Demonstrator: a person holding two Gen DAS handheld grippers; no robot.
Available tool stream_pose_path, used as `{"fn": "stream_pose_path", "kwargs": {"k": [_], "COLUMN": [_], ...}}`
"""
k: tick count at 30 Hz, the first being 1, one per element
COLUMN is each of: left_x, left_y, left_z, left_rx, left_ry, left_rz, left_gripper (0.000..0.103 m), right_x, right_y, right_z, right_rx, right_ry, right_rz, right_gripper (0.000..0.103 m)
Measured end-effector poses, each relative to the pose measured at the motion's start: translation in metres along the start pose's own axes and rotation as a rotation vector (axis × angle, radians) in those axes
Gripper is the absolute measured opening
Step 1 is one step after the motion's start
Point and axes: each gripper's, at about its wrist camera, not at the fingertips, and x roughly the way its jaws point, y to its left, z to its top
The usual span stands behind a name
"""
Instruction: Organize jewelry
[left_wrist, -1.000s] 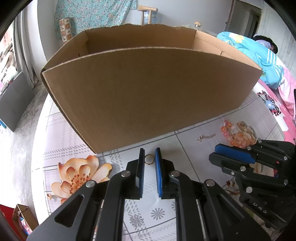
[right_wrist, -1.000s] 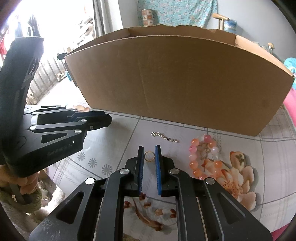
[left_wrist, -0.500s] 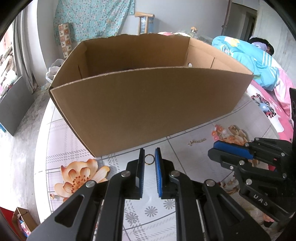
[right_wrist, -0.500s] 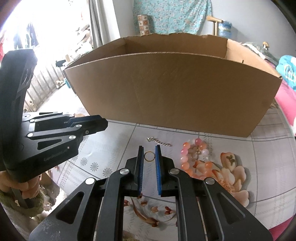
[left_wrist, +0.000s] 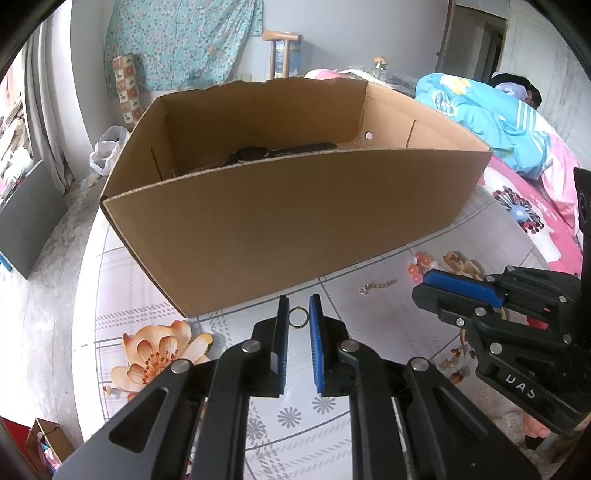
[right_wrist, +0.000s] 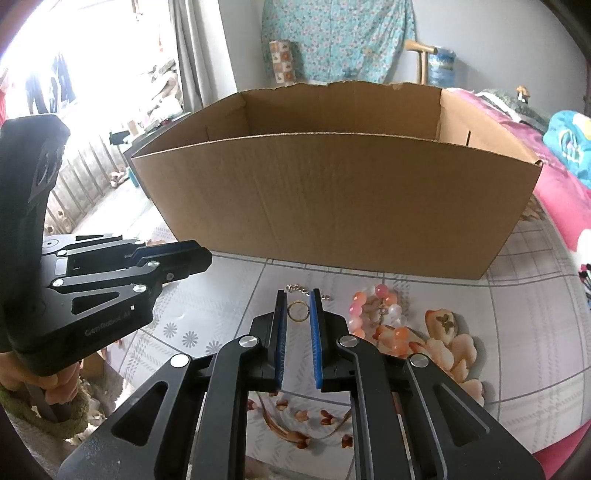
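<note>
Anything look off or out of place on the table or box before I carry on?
Nothing spilled or broken. The cardboard box has a ragged, torn top edge along its far wall. Each gripper, left and right, pinches a gold ring. A small chain and bead bracelet lie loose on the table outside the box.

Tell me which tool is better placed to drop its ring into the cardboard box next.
Left, probably. The left tool grips its ring high enough that its camera sees over the cardboard box rim to the inside. The right tool, gripping the other ring, looks lower: the front wall hides the interior.
</note>
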Motion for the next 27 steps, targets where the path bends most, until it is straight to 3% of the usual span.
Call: {"fn": "stream_pose_path", "kwargs": {"k": [14, 27], "left_x": [-0.03, -0.079], "left_y": [-0.011, -0.023], "left_z": [0.011, 0.064], "left_rx": [0.031, 0.069], "left_ry": [-0.067, -0.216], "left_rz": [-0.003, -0.123], "left_gripper": [0.01, 0.01], "right_x": [-0.019, -0.064], "right_y": [-0.003, -0.031], "right_z": [0.004, 0.049], "right_rx": [0.012, 0.041], "right_ry": [-0.057, -0.223], "right_rz": [-0.016, 0.007], "right_gripper": [0.01, 0.01]}}
